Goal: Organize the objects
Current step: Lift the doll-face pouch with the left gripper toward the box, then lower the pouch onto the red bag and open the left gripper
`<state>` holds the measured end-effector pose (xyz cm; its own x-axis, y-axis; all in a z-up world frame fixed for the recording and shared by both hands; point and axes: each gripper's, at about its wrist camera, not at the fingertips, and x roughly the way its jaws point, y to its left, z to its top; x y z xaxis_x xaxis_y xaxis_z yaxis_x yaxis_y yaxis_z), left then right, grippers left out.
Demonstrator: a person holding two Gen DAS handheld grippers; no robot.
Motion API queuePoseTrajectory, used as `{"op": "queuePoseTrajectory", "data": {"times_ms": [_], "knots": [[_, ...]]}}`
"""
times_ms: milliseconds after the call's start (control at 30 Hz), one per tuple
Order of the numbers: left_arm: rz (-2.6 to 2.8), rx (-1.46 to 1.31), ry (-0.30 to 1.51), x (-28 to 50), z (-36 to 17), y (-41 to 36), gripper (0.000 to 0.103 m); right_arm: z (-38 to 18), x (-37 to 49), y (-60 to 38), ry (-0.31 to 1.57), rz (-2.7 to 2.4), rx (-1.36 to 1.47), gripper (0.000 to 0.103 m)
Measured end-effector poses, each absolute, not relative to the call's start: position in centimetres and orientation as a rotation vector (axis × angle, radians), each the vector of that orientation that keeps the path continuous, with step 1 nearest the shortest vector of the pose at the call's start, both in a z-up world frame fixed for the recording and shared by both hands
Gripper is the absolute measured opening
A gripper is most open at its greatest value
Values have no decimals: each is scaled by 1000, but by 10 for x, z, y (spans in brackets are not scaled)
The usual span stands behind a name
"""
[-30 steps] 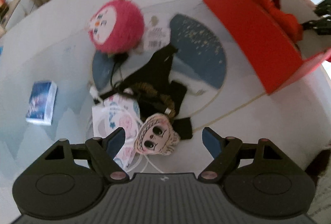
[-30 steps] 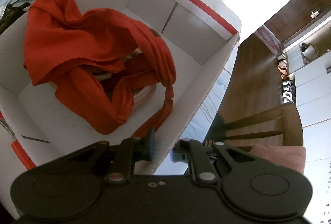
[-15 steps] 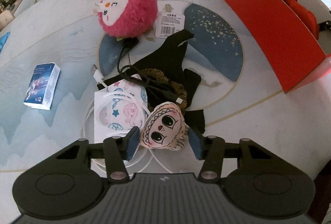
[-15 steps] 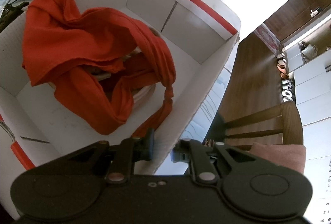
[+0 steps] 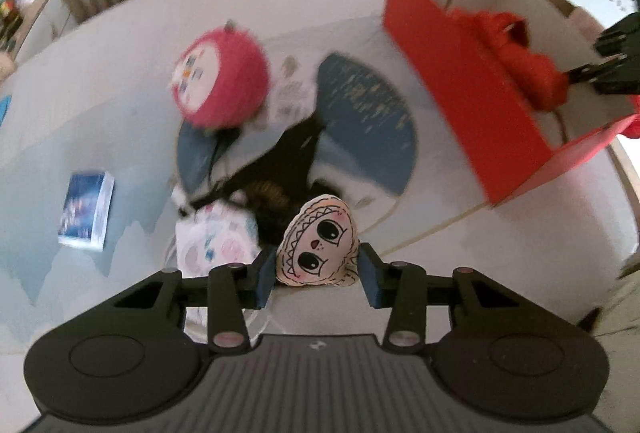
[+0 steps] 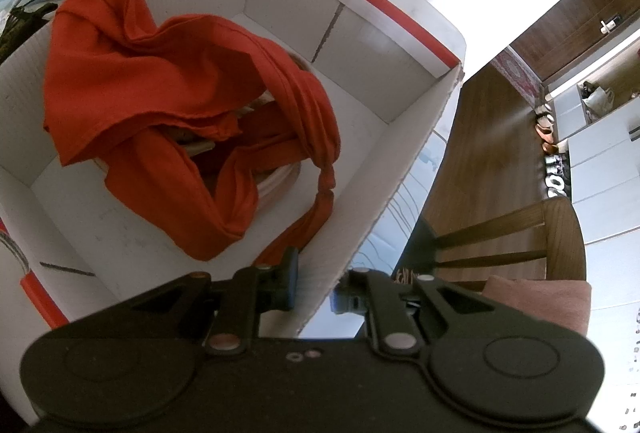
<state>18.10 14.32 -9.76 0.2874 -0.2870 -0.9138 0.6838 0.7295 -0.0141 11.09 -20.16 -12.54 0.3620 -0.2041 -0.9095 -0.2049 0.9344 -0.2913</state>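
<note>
Closing in with the left gripper point(image 5: 316, 275): blue pads drawing together around the small cream doll-face charm with big black eyes point(image 5: 320, 247), charm between them and seemingly clear of the table. Left pad touching its edge, right pad just beside it, so grip not fully proven yet.

Over at the right gripper point(image 6: 314, 287): jaws pinched on the near wall of the red-and-white cardboard box point(image 6: 404, 169), 1 pad inside, 1 outside, steadying it.

Progress check. Only 1 item in the box so far: the crumpled orange-red cloth point(image 6: 160, 89), draped over something pale underneath, too hidden to name.

Left on the round white table point(image 5: 500, 273): the fluffy pink round plush toy point(image 5: 220, 77), the small blue card pack point(image 5: 86, 211), the black fabric piece point(image 5: 288, 161) tangled with dark cable, the white patterned pouch point(image 5: 216, 241). At least 4 things waiting, blur hiding finer detail.

Judging by that, early going: 1 thing stowed, 1 in the tongs, most of the pile untouched. Box standing well apart from the charm, off toward the right side of the table.
</note>
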Motion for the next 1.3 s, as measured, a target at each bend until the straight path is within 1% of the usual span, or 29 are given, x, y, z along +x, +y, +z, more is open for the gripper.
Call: {"op": "queuePoseTrajectory", "data": {"times_ms": [300,800,1000,1300], "knots": [[-814,409,1007,176,-41,98,42,-124,110,-202,1207,13,-395,13],[-1032,537,850,162,-2,2,42,-123,111,-200,1209,20,-401,13],[-1054,575,813,171,-7,-41,42,-123,110,-201,1207,19,-400,13],[-1059,608,839,187,-39,-91,42,-123,111,-200,1208,18,-400,13]]}}
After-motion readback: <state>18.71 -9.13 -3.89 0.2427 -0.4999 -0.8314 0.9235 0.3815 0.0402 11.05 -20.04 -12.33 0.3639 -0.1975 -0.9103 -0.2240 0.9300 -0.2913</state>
